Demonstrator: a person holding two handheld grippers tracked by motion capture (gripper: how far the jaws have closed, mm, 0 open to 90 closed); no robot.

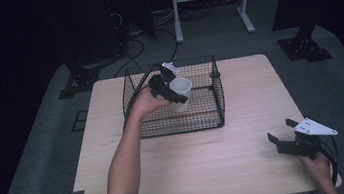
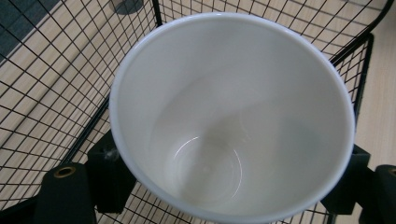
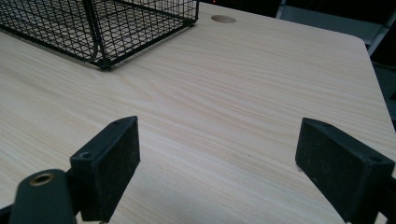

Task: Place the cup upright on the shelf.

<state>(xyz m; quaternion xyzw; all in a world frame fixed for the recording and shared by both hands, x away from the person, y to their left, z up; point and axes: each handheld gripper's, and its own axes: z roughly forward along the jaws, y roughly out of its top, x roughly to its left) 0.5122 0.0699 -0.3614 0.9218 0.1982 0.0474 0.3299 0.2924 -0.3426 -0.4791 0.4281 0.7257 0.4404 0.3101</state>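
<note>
From the high view I see a black wire basket (image 1: 175,122) on the far half of the wooden table (image 1: 204,168). My left gripper (image 1: 173,91) reaches inside it with its jaws closed against the sides of a white cup (image 1: 181,92), which stands upright within the basket walls. My right gripper (image 1: 282,133) sits near the table's right front corner, well apart from the basket, with its jaws spread wide and nothing between them. Beyond the table, cables (image 1: 130,47) lie on the grey floor beside a white frame (image 1: 210,1).

In the left gripper view, the cup (image 2: 233,116) is empty, its mouth towards the camera, a jaw pressed to each flank, basket mesh (image 2: 51,84) behind.

In the right gripper view, the jaws stand far apart over bare table (image 3: 224,107); a basket corner (image 3: 100,28) lies ahead at the left, near a round hole (image 3: 223,19) in the tabletop.
</note>
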